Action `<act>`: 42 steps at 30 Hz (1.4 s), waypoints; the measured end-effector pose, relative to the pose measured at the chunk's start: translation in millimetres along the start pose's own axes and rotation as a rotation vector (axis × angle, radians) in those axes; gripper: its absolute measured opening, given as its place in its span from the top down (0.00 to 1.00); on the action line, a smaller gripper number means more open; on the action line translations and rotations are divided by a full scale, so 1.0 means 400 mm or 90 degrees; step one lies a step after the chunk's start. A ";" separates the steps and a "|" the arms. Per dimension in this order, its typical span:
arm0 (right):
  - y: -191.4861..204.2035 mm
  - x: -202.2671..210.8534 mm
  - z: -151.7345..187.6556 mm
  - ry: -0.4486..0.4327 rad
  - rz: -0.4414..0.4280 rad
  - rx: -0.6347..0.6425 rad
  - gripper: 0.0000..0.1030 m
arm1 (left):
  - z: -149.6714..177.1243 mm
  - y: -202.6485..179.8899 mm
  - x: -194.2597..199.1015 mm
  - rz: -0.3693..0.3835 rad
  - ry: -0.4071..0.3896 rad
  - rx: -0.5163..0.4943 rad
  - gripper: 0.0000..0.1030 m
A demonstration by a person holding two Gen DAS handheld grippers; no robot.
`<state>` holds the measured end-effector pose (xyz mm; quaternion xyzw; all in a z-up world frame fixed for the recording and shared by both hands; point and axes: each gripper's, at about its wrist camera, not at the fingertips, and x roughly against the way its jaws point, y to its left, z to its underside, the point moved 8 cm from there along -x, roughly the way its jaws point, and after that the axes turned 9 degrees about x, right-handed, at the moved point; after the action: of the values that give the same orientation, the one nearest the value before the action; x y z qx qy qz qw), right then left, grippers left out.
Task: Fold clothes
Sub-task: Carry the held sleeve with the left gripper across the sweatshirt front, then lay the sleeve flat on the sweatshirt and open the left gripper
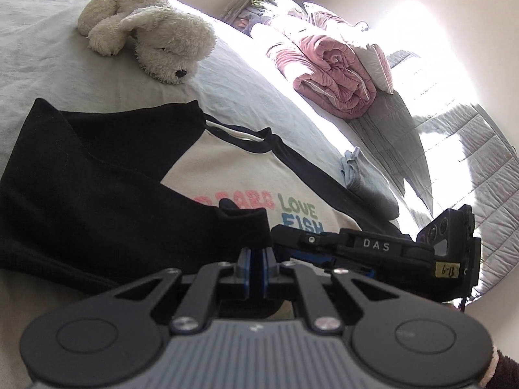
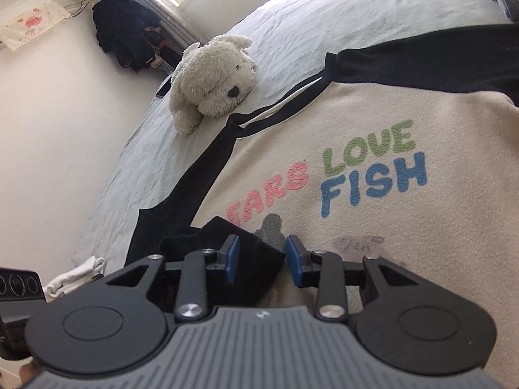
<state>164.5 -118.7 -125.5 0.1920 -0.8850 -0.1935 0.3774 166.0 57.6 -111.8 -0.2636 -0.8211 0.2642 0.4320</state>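
A cream sweatshirt (image 2: 373, 123) with black sleeves and the print "BEARS LOVE FISH" lies flat on the bed. In the left wrist view its black left sleeve (image 1: 97, 178) is folded across the chest. My left gripper (image 1: 256, 259) is shut on the cuff of that sleeve (image 1: 243, 223). My right gripper (image 2: 262, 253) is open, its blue pads either side of the other black sleeve's cuff (image 2: 256, 253), which lies on the cream front. The right gripper also shows in the left wrist view (image 1: 373, 249), just right of the left one.
A white plush dog (image 1: 146, 32) lies on the pale bedsheet (image 1: 42, 48) beyond the collar. A rolled pink quilt (image 1: 327, 71) and a grey quilted cover (image 1: 454, 162) lie to the right. A small grey garment (image 1: 369, 184) lies beside the sweatshirt. White socks (image 2: 78, 275) lie at the bed's edge.
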 end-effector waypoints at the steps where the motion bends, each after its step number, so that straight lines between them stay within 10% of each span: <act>1: 0.013 -0.001 0.002 0.003 0.011 0.037 0.82 | 0.000 0.003 -0.004 -0.007 0.001 0.003 0.95; 18: 0.069 0.139 0.091 0.067 0.040 0.174 0.84 | 0.021 0.057 0.001 -0.113 -0.001 0.051 0.92; 23: 0.061 0.144 0.131 0.119 0.027 0.186 0.77 | 0.021 0.062 0.000 -0.126 -0.002 0.064 0.89; 27: 0.047 0.171 0.106 0.083 0.027 0.187 0.51 | 0.008 0.064 0.007 -0.130 -0.017 0.072 0.89; 38: 0.010 0.090 0.092 0.097 0.053 0.153 0.51 | -0.006 0.071 0.009 -0.144 -0.036 0.065 0.89; 42: 0.036 0.057 0.100 0.083 0.105 0.235 0.68 | -0.010 0.077 0.013 -0.144 -0.044 0.071 0.89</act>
<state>117.5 -109.6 -130.4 0.1970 -0.8917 0.0168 0.4071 173.2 84.2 -127.3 -0.1357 -0.8440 0.2675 0.4446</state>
